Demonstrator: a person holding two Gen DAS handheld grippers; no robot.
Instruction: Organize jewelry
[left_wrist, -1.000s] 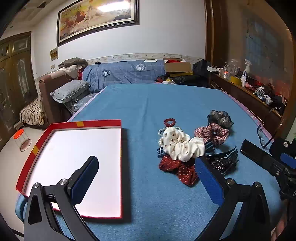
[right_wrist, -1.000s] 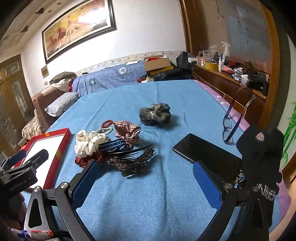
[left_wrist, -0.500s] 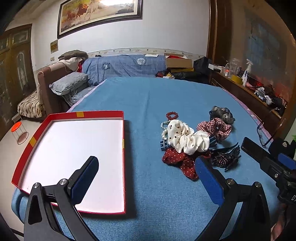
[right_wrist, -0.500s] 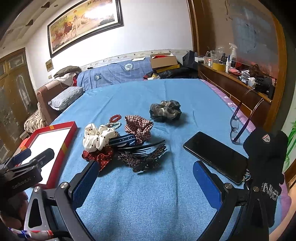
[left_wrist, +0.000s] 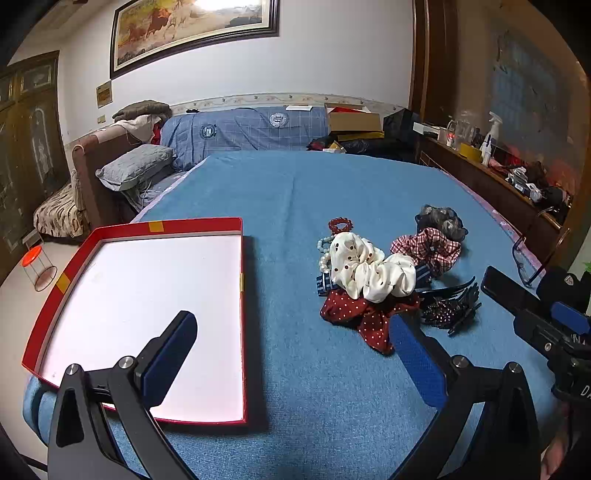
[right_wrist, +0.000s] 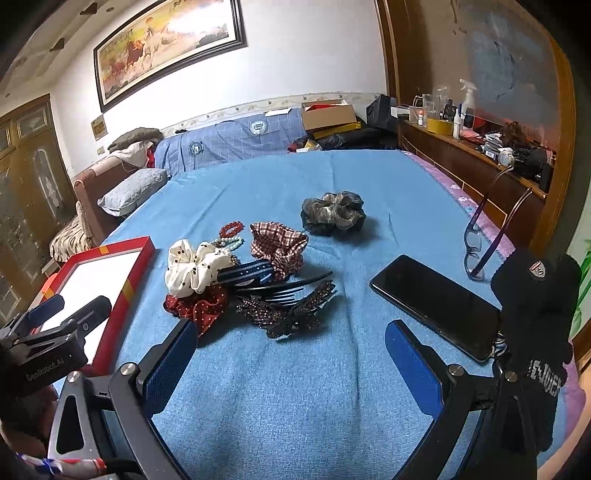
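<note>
A pile of hair accessories lies on the blue bed cover: a cream dotted scrunchie (left_wrist: 369, 271) (right_wrist: 194, 267), a dark red dotted scrunchie (left_wrist: 354, 314) (right_wrist: 195, 304), a checked red scrunchie (left_wrist: 428, 247) (right_wrist: 279, 243), a grey scrunchie (right_wrist: 332, 212) set apart, black hair claws (right_wrist: 291, 302), a red bead bracelet (left_wrist: 340, 224) and a pearl bracelet (right_wrist: 229, 242). A red tray with a white floor (left_wrist: 147, 229) (right_wrist: 136, 273) lies to the left, with nothing in it. My left gripper (left_wrist: 291, 358) is open and empty, near side of tray and pile. My right gripper (right_wrist: 291, 365) is open and empty, short of the claws.
A black phone (right_wrist: 432, 301), purple glasses (right_wrist: 476, 243) and a black cap (right_wrist: 535, 295) lie at the right of the bed. A wooden headboard shelf with bottles (right_wrist: 461, 122) runs along the right. A sofa with pillows (left_wrist: 136, 170) stands at the far left.
Both grippers have drawn slightly back and up from the pile, so tray and accessories sit a little farther off. Both stay open and empty.
</note>
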